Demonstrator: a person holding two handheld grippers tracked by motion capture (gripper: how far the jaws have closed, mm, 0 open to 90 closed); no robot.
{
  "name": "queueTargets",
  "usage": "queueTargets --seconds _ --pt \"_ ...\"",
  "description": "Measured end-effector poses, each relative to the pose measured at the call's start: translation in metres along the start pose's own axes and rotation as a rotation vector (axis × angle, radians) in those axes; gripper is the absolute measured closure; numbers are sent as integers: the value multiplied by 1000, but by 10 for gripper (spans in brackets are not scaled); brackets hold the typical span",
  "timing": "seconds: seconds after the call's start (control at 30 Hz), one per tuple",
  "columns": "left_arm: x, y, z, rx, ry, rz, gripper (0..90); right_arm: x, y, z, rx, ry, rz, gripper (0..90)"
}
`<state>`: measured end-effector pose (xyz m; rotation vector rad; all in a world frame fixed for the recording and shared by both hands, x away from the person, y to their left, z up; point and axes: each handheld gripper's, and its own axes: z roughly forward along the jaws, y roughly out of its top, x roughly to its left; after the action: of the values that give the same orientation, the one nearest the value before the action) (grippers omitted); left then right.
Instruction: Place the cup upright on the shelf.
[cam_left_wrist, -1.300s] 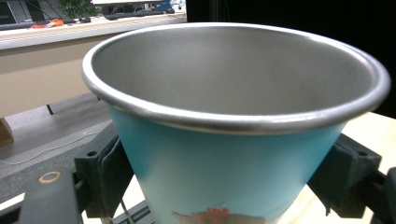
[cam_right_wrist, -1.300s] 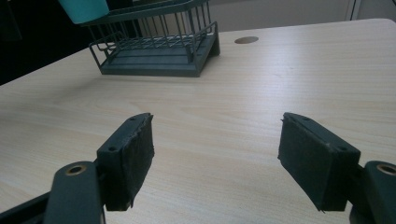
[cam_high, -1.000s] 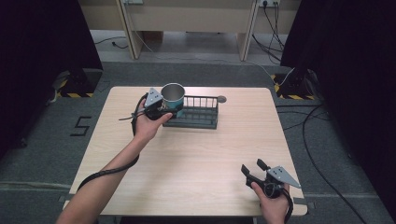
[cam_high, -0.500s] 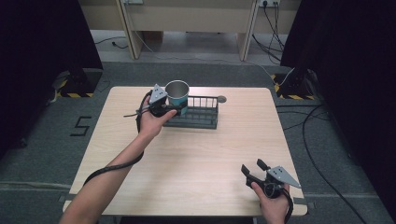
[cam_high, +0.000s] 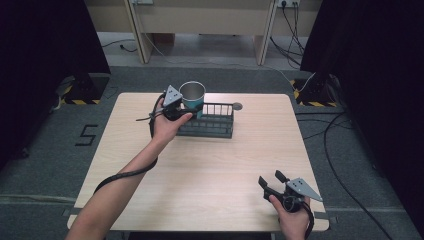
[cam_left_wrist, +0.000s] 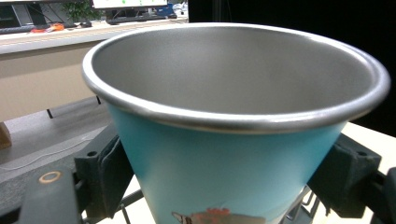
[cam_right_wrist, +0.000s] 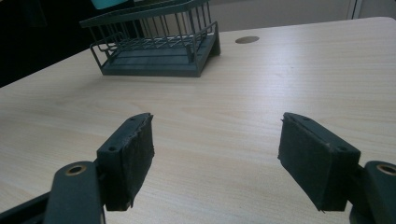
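Cup (cam_high: 192, 93) carried farther over rack (cam_high: 207, 125), left hand-held gripper (cam_high: 180, 108) clamping it

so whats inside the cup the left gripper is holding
The cup looks empty: bare metal wall all round inside. Its bottom is hidden below the near rim. The left gripper clamps it over the rack.

Numeral 5 (cam_high: 88, 135) marked on grey floor, left of table (cam_high: 210, 170).

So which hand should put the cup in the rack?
The left. Its gripper already grips the cup right at the rack. The right gripper waits open near the table's front edge.
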<state>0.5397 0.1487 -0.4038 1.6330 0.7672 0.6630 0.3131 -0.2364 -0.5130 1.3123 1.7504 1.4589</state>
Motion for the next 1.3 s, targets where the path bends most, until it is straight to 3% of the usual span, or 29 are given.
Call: queueTargets --seconds 0.63,1.3 --pt "2 1 23 32 32 -13 167 0 0 0 3 2 1 271" --pt "-2 -24 44 122 34 -57 166 0 0 0 3 6 0 272"
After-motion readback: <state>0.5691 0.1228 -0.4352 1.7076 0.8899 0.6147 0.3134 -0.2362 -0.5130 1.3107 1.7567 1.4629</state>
